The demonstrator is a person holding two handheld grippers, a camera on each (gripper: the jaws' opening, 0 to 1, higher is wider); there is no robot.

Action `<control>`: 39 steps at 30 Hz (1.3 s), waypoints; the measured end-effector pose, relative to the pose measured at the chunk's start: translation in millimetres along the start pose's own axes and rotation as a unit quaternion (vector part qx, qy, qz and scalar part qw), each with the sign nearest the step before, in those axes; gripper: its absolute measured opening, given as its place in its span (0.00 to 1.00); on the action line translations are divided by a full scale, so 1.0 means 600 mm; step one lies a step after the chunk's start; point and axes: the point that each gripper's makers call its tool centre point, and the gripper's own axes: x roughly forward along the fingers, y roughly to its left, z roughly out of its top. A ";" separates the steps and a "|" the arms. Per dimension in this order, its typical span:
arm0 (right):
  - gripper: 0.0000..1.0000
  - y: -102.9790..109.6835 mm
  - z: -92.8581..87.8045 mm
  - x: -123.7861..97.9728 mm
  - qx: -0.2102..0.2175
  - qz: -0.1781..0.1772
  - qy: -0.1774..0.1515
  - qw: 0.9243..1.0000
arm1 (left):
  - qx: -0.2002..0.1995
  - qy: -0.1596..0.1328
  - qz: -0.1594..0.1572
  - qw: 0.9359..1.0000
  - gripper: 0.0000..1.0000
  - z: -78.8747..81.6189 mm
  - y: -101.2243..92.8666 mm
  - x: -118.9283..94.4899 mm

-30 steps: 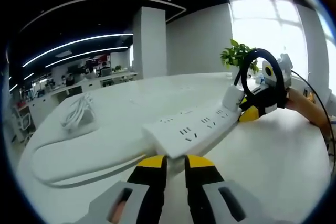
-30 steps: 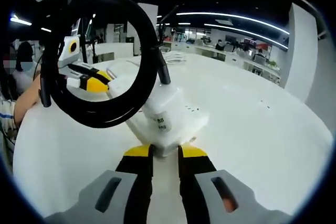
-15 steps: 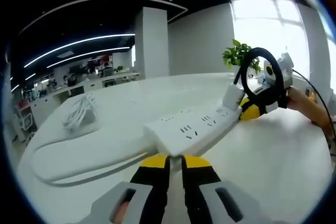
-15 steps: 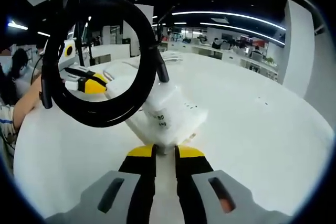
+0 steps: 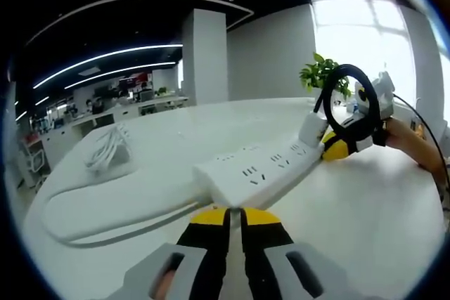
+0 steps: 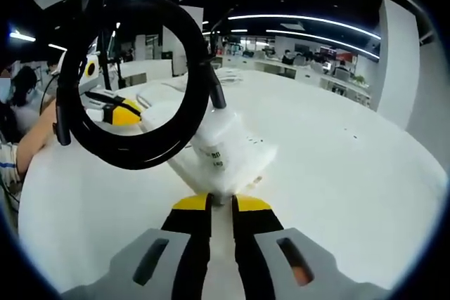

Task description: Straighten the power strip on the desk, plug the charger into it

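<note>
**Left gripper view and right gripper view: power strip pinched at both ends**

Left gripper view, from left to right: a bundle of white cable (image 5: 105,151) lies on the white surface (image 5: 365,209), well apart from the rest. A pale cord (image 5: 105,233) curves along the surface toward the middle. At the bottom centre the left gripper (image 5: 234,214) has its yellow-tipped fingers (image 5: 209,217) clenched, the near end of the white power strip (image 5: 264,170) sitting right at their tips. The strip runs diagonally away to the upper right, sockets up. At its far end stands a white charger (image 5: 313,128) with a black cable loop (image 5: 349,103) above it. The right gripper (image 5: 336,151) meets that end, and a person's arm (image 5: 415,147) reaches in from the right. A green plant (image 5: 318,74) stands behind.

Right gripper view, from left to right: the arm (image 6: 31,142) and the left gripper (image 6: 116,112) show at the far end of the strip (image 6: 232,156). The loop (image 6: 133,82) hangs large over the charger (image 6: 214,128). The right gripper (image 6: 221,204) is clenched on the strip's near edge. Small printed text shows on the charger's side, unreadable. Rows of office desks (image 6: 316,75) stretch behind.
</note>
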 end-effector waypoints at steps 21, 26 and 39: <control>0.08 0.004 0.003 -0.013 0.011 0.001 -0.015 1.000 | 0.021 -0.011 0.037 0.999 0.07 0.013 0.013 -0.016; 0.07 0.008 0.013 -0.025 0.024 -0.006 -0.028 0.999 | 0.009 -0.032 0.030 0.999 0.07 0.031 0.008 -0.025; 0.03 0.046 0.024 -0.054 0.049 0.011 -0.048 0.998 | -0.005 -0.045 0.047 0.998 0.07 0.051 0.015 -0.054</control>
